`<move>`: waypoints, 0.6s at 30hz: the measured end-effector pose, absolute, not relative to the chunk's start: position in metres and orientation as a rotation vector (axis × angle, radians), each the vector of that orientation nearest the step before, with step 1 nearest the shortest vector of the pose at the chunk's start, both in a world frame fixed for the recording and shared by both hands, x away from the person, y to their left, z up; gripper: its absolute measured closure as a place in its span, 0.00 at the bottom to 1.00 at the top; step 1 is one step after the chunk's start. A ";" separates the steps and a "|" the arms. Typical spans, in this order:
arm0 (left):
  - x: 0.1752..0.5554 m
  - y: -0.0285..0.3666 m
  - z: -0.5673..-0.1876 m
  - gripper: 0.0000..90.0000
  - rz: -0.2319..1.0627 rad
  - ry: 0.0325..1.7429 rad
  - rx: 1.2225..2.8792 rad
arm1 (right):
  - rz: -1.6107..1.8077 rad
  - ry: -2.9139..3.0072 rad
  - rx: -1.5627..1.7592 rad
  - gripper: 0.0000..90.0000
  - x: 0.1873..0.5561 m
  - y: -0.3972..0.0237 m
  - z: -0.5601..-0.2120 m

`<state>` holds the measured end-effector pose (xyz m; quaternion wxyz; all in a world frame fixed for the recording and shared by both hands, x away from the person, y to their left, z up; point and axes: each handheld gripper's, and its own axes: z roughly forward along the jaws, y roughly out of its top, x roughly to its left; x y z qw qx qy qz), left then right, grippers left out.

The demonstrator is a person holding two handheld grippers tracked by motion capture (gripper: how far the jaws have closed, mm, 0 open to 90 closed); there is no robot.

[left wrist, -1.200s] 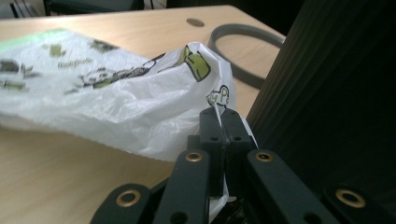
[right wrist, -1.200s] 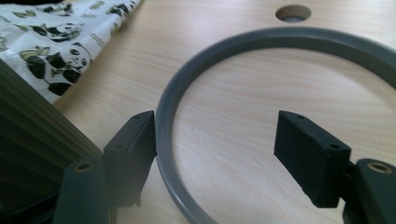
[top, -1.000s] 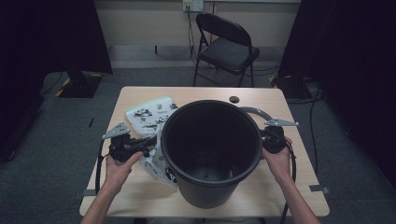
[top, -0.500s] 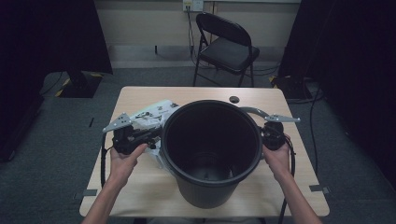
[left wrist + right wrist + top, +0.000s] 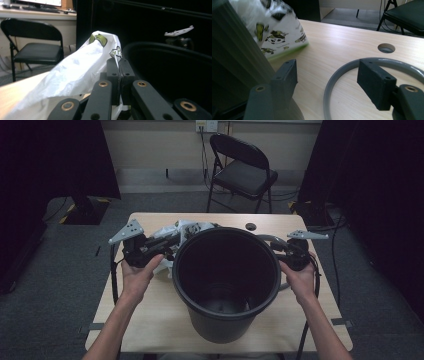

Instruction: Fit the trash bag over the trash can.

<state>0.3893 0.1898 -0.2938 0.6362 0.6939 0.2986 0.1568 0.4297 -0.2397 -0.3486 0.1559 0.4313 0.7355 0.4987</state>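
A large black bucket stands in the middle of the wooden table. My left gripper is at the bucket's left rim, shut on a white plastic bag printed with pandas, and holds it up off the table. In the left gripper view the bag drapes from the pinched jaws beside the bucket's rim. My right gripper is at the bucket's right side, open. Its jaws straddle the grey bucket handle, which lies on the table, without touching it.
A round cable hole sits in the table's far edge. A black folding chair stands behind the table. Dark curtains hang on both sides, and cables trail on the grey carpet.
My left gripper has lifted the bag from the table and carried it up toward the bucket's far left rim. The right gripper has stayed in place.
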 end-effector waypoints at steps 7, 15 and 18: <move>0.387 0.184 -0.264 0.99 0.383 0.633 1.539 | 1.434 2.043 1.236 0.36 0.434 -0.249 -0.328; 0.365 0.166 -0.226 0.99 0.406 0.502 1.487 | 1.499 1.983 1.157 0.37 0.422 -0.247 -0.301; 0.359 0.161 -0.218 0.99 0.412 0.470 1.484 | 1.512 1.973 1.149 0.37 0.419 -0.247 -0.297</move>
